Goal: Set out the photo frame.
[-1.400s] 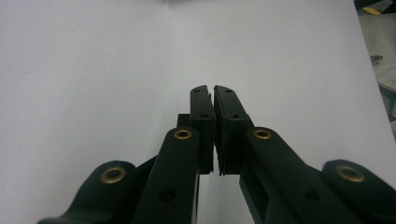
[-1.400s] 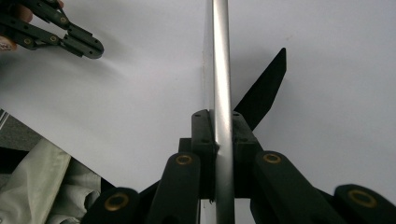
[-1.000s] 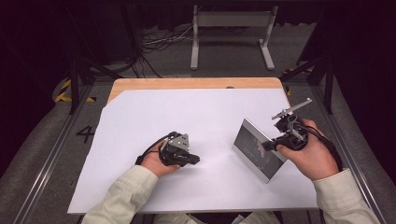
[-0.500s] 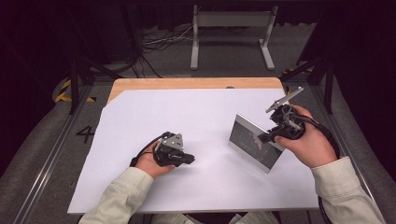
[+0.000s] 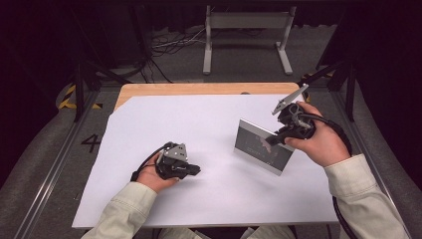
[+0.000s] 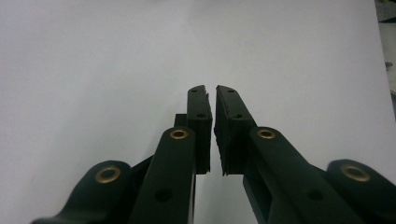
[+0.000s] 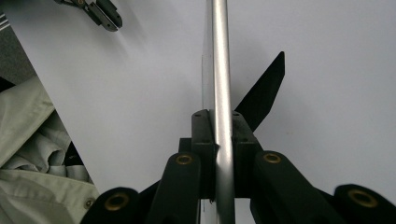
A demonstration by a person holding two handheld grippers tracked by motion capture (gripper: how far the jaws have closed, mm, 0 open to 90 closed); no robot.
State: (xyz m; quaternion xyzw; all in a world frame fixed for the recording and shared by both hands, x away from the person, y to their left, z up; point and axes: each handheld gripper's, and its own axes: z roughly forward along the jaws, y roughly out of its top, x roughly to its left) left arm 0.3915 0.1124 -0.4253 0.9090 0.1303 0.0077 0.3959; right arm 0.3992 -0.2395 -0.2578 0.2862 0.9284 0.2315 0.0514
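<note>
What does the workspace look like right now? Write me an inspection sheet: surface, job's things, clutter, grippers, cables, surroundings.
Surface: white sheet over a wooden tabletop, whose far edge shows.
Job's things: silver picture frame, upright and tilted, black back stand out.
Clutter: nothing seen.
Grippers: right gripper shut on the frame's edge; left gripper holds nothing, narrow gap between its pads, low over the sheet.
Cables: black cable loops round the right wrist; another trails at the left hand; loose cords on the floor beyond.
Surroundings: grey metal stand, dark floor, yellow-black tape.
</note>
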